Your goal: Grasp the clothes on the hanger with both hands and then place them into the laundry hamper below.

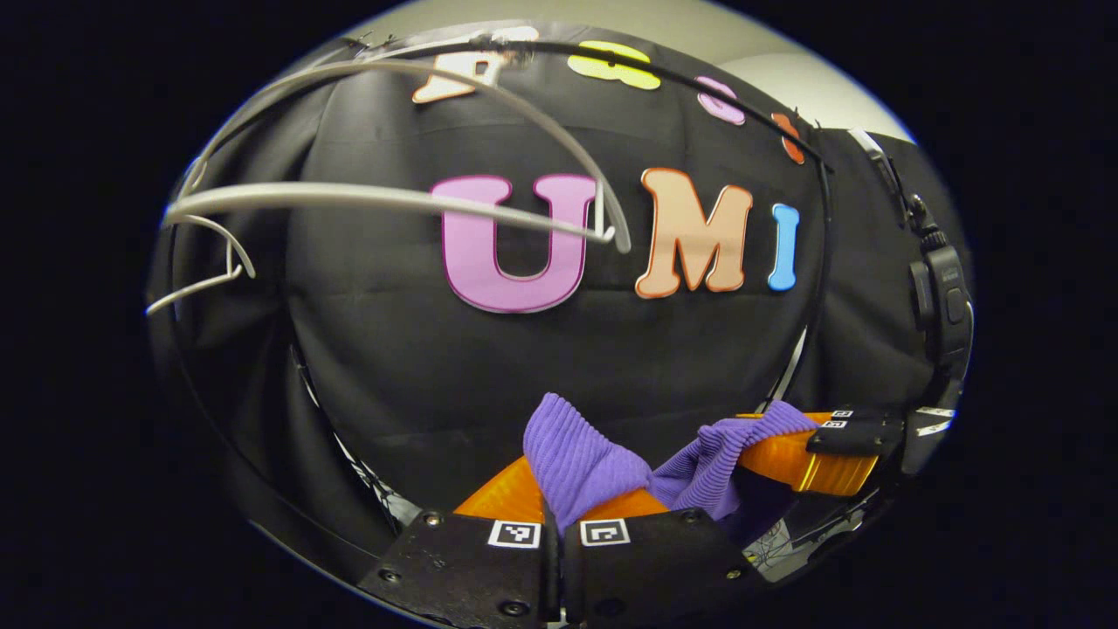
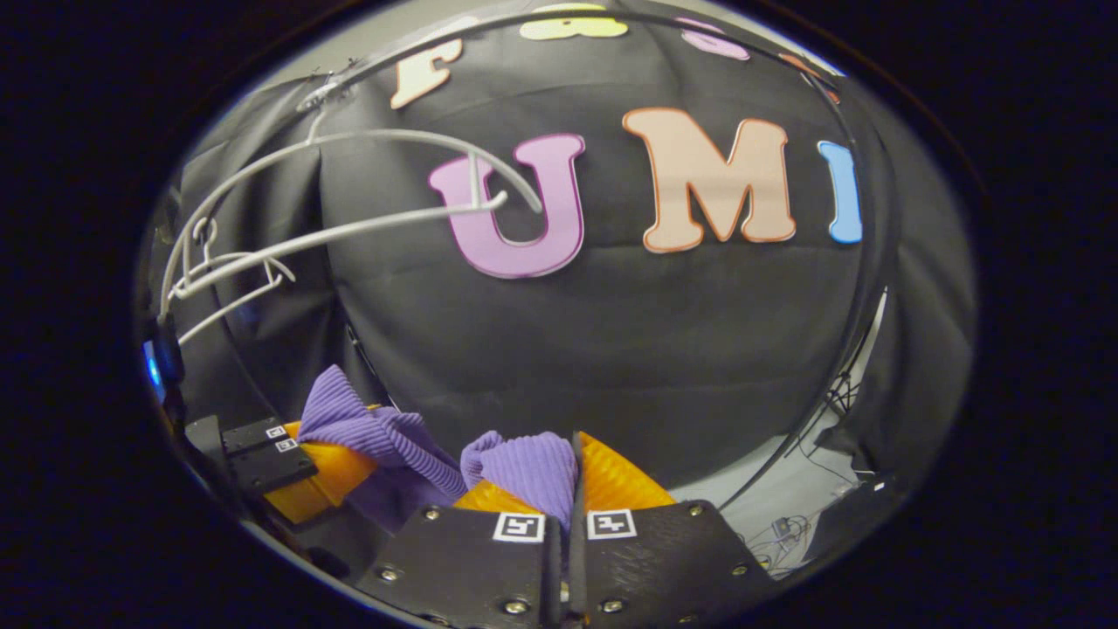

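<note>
- Already the purple garment [image 1: 581,459] is off the white hanger [image 1: 384,199], which hangs bare up and to the left of it.
- Left gripper [image 1: 552,515] and right gripper [image 2: 563,511] each pinch a fold; the cloth spans sideways between them.
- The hamper presumably lies below the garment, so both hands lower together.

clothes [image 1: 581,463]: ribbed knit cloth, matt | hanger [image 1: 384,199]: smooth plastic, slight sheen

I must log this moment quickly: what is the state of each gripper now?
Left gripper: closed on the purple garment.
Right gripper: closed on the same purple garment, which is off the white hanger.
</note>
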